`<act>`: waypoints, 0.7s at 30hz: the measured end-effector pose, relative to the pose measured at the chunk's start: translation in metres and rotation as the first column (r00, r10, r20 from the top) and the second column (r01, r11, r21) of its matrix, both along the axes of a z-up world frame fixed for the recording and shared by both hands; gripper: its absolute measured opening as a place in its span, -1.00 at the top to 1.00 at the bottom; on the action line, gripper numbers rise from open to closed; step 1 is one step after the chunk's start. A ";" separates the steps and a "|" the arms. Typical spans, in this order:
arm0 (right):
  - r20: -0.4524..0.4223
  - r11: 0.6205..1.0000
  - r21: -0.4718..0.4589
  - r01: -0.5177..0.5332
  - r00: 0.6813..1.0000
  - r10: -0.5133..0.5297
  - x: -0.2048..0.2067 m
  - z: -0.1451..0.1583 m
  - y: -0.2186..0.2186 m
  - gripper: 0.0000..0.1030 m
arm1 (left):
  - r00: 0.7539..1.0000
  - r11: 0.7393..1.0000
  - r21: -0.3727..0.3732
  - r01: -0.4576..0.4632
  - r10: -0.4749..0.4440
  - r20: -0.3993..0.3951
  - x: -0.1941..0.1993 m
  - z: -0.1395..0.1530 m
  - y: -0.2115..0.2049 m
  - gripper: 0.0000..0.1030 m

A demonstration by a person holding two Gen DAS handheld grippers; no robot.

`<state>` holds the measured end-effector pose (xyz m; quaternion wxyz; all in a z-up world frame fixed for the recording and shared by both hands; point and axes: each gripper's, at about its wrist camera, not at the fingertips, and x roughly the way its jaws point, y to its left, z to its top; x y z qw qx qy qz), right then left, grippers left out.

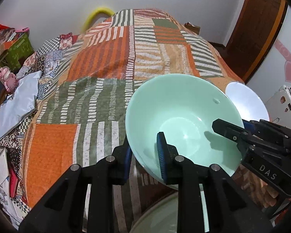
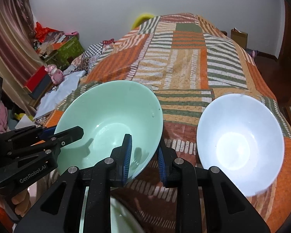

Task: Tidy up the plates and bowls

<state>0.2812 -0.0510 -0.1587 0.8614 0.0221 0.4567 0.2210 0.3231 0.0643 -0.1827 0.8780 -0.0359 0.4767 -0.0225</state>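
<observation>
Both grippers are on the green bowl [image 1: 181, 120], which sits lower centre-right in the left wrist view and lower centre-left in the right wrist view.

Left gripper [image 1: 145, 151]: jaws straddle the bowl's near-left rim, one blue pad inside the bowl, the other outside against the wall. They look closed onto the rim, though I can't confirm firm contact on the outer side.

Right gripper [image 2: 143, 155]: same arrangement on the bowl's right rim, at lower centre of its own frame. One pad inside, one outside, and a sliver of gap shows at the outer pad; I read it as gripping or about to.

The bowl appears tilted, its mouth leaning toward the cameras, over the patchwork bedspread [image 2: 184, 68]. Whether its base touches the cover I can't tell.

Key relation: the white bowl [image 2: 240, 145] lies to the right of the green one in the right wrist view, near but apart, resting on the bedspread. The right gripper is the nearer one to it.

A pale rim [image 2: 122, 219] shows at the bottom edge beneath the grippers, probably another dish; unclear.

My judgement: if nesting is the aim, the move runs rightward across the frame, then down into the white bowl.
</observation>
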 end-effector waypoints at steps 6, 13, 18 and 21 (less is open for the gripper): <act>0.039 1.000 0.014 -0.007 0.999 0.007 -0.014 0.018 0.001 0.56 | 0.999 1.000 0.000 -0.005 0.005 0.050 -0.026 0.025 0.001 0.53; 0.076 0.999 0.021 -0.025 0.997 0.023 -0.032 0.036 0.007 0.56 | 0.996 1.000 -0.004 -0.017 0.017 0.092 -0.054 0.049 0.004 0.53; 0.099 0.999 0.026 -0.040 0.994 0.037 -0.046 0.047 0.014 0.56 | 0.993 1.000 -0.007 -0.029 0.029 0.118 -0.076 0.063 0.008 0.53; 0.108 0.998 0.028 -0.049 0.993 0.046 -0.053 0.050 0.018 0.56 | 0.991 0.999 -0.010 -0.038 0.039 0.130 -0.089 0.070 0.013 0.53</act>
